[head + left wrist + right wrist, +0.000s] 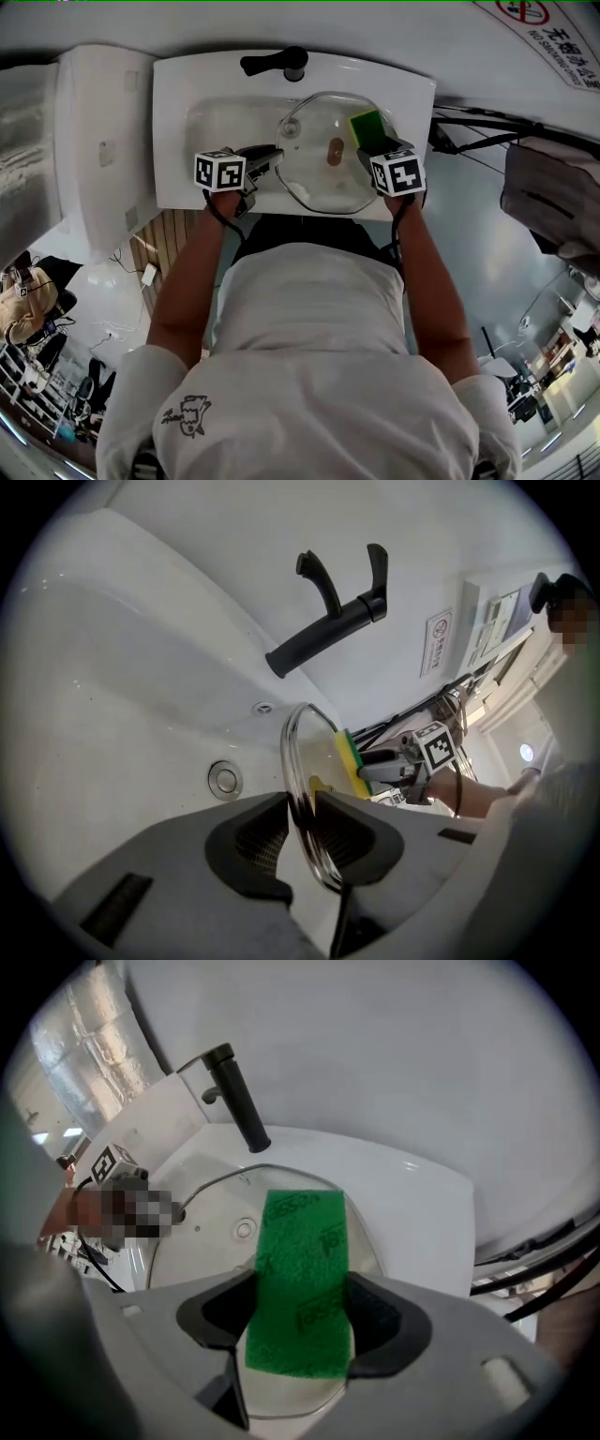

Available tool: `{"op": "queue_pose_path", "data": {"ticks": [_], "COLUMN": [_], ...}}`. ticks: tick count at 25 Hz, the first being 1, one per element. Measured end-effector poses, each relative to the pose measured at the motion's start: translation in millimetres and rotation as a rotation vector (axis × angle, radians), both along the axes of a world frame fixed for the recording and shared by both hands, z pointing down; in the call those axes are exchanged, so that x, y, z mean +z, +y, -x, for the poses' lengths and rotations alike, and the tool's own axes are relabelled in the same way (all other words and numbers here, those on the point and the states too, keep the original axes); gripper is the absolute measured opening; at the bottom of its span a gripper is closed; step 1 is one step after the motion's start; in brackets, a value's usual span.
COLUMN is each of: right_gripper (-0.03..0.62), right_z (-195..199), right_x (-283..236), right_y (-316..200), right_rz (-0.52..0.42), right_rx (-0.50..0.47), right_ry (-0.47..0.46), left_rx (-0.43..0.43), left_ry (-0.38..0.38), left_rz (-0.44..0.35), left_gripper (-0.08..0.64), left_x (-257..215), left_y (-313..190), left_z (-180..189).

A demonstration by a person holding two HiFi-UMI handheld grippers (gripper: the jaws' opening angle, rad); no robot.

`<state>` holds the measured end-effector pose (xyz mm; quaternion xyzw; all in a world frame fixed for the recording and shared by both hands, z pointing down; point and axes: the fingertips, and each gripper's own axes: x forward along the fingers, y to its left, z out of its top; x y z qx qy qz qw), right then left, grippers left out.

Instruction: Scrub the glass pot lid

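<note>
The glass pot lid (314, 183) is held over the white sink (178, 122), its brown knob (335, 151) near the middle. My left gripper (267, 155) is at the lid's left edge. In the left gripper view the lid's metal rim (298, 761) stands on edge between the pads, which touch it on both sides (302, 808). My right gripper (375, 150) is shut on a green sponge (367, 128) with a yellow back (349, 759). The sponge (305, 1279) lies against the lid's glass (216, 1232) at its far right side.
A black faucet (277, 63) stands at the back rim of the sink, its lever raised (328, 621). The sink's drain (224, 779) lies below the lid. A white panel (94, 141) flanks the sink on the left, and cables (469, 131) run on the right.
</note>
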<state>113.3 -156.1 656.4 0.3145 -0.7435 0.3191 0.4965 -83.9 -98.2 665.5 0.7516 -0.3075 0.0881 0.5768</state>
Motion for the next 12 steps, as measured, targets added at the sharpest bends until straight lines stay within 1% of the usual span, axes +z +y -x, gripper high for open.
{"op": "queue_pose_path", "data": {"ticks": [3,6,12], "right_gripper": [0.296,0.295,0.295], "right_z": [4.2,4.3,15.0], "right_x": [11.9,13.9,13.9], "right_y": [-2.0,-6.6,-23.3], "right_rz": [0.024,0.02,0.003], "right_rx": [-0.015,-0.041,-0.111], "right_ry": [0.033,0.083,0.11], "left_rx": [0.017,0.04,0.088], "left_ry": [0.005,0.0,0.003], "left_rz": [-0.013,-0.019,-0.01], "left_gripper": [0.081,0.081,0.08], "left_x": [-1.0,-1.6,-0.9], "left_y": [-0.3,-0.9,-2.0], "left_z": [-0.3,-1.7,-3.6]}}
